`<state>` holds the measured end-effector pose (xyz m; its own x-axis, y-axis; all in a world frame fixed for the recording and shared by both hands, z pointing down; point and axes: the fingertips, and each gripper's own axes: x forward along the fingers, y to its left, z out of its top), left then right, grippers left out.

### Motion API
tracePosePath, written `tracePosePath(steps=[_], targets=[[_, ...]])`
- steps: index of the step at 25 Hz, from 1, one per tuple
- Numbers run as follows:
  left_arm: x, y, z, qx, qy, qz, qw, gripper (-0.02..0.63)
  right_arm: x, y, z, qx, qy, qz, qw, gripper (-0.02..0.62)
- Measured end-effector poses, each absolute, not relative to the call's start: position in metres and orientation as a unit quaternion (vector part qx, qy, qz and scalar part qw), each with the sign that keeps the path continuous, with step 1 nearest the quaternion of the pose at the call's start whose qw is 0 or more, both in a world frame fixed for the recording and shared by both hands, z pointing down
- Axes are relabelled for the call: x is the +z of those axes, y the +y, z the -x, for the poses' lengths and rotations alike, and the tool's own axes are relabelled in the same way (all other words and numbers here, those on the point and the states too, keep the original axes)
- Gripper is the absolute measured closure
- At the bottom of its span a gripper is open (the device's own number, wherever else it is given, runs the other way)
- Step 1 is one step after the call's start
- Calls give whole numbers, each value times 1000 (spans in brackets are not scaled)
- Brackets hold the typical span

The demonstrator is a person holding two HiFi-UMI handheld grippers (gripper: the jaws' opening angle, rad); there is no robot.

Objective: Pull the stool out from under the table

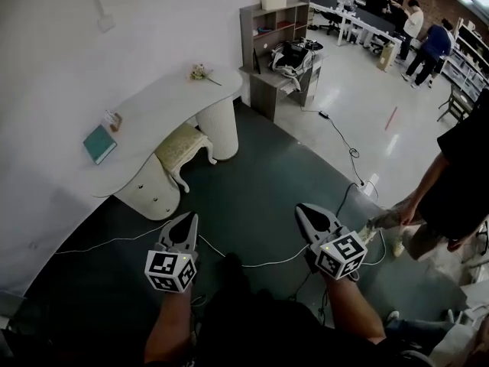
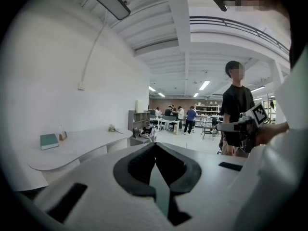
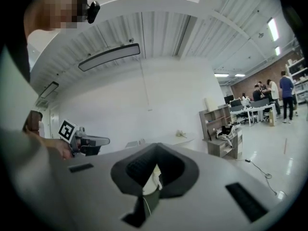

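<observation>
Since stool (image 1: pixel 183 147) sits tucked under the front edge of counter (image 1: pixel 145 109), well apart from both, left hand-held gripper (image 1: pixel 186 222) and right hand-held gripper (image 1: pixel 306 212) are closed, empty; probably approach carry.

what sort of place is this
Probably an open lab or workshop, not a home: a white curved table with a cushioned stool under it stands like a mock room corner, while people work at long desks beyond.
</observation>
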<state>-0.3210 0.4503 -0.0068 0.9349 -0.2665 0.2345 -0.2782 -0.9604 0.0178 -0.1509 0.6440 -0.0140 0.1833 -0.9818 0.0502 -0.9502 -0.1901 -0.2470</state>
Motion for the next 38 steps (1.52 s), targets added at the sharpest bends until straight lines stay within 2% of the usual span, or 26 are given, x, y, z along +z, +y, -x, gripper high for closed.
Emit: tracePosePath(steps=[9, 15, 26, 38], targets=[[8, 389, 244, 106, -99, -988, 44, 597, -3, 608, 100, -110, 600, 789, 68, 591], [7, 324, 204, 98, -88, -991, 37, 597, -3, 537, 65, -127, 599, 789, 56, 591], [20, 196, 194, 107, -115, -986, 59, 597, -4, 388, 55, -142, 640, 755, 12, 591], [27, 156, 190, 84, -152, -981, 91, 597, 7, 319, 42, -169, 679, 714, -10, 591]])
